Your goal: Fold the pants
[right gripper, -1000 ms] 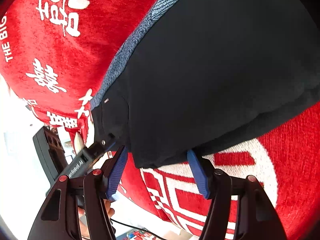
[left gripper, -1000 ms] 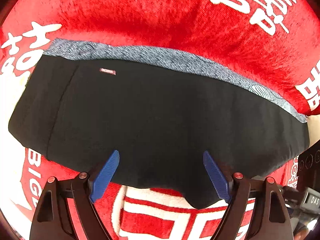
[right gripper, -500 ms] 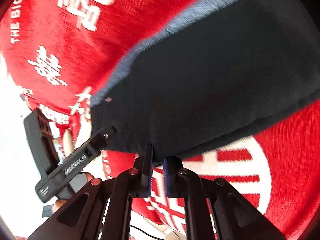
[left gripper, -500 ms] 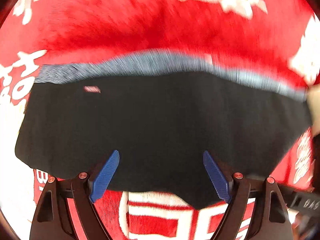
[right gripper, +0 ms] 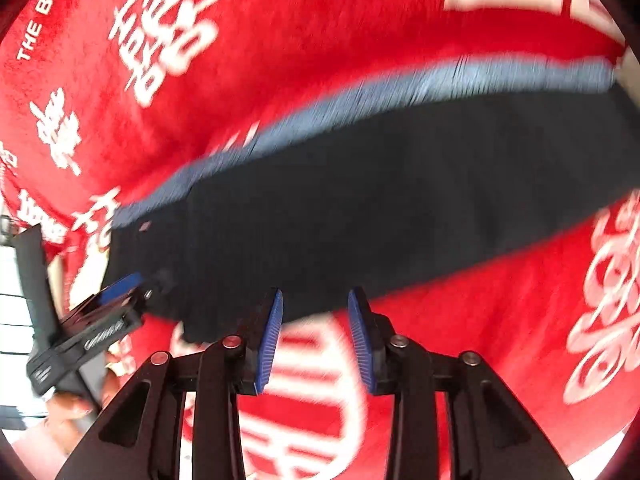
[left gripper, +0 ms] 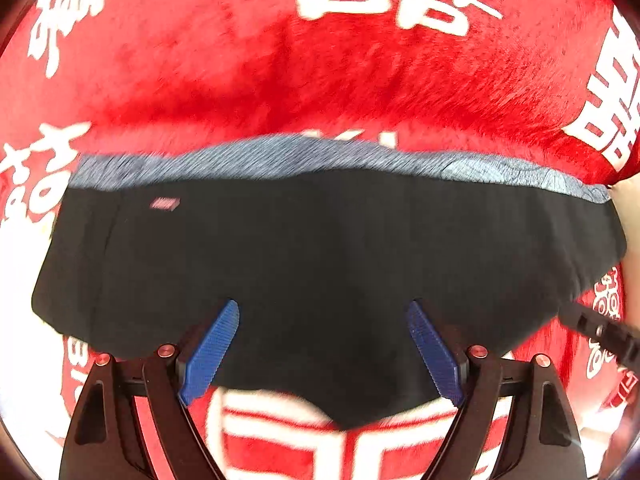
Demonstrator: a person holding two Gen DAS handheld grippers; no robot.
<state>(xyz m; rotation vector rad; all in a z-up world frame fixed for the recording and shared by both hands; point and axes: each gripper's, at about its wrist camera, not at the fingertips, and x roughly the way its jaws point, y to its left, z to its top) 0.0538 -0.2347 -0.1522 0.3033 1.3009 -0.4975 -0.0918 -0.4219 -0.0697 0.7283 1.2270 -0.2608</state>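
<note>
The black pants (left gripper: 320, 264) are seen lying flat on a red blanket (left gripper: 320, 88) printed with white characters, folded into a wide band whose far edge is trimmed by a grey-blue waistband (left gripper: 304, 158). A small pinkish label (left gripper: 165, 203) is sewn near the left end of the garment, just below the waistband. In the left wrist view, the left gripper (left gripper: 323, 350) is held over the near edge of the pants with its blue-padded fingers (left gripper: 210, 354) spread wide; nothing is clasped between them, and whether the pads touch the cloth cannot be told. At the right border of that view a black bar, probably part of the other tool, is glimpsed beside the right end of the pants. In the right wrist view, which is smeared by motion, the right gripper (right gripper: 316, 340) is seen with its jaws parted and empty, the tips lying at the near hem of the pants (right gripper: 360, 216) above a white-and-red pattern on the blanket (right gripper: 280, 60). The left gripper (right gripper: 120, 288) is also caught there at the left, set against the left end of the garment.
</note>
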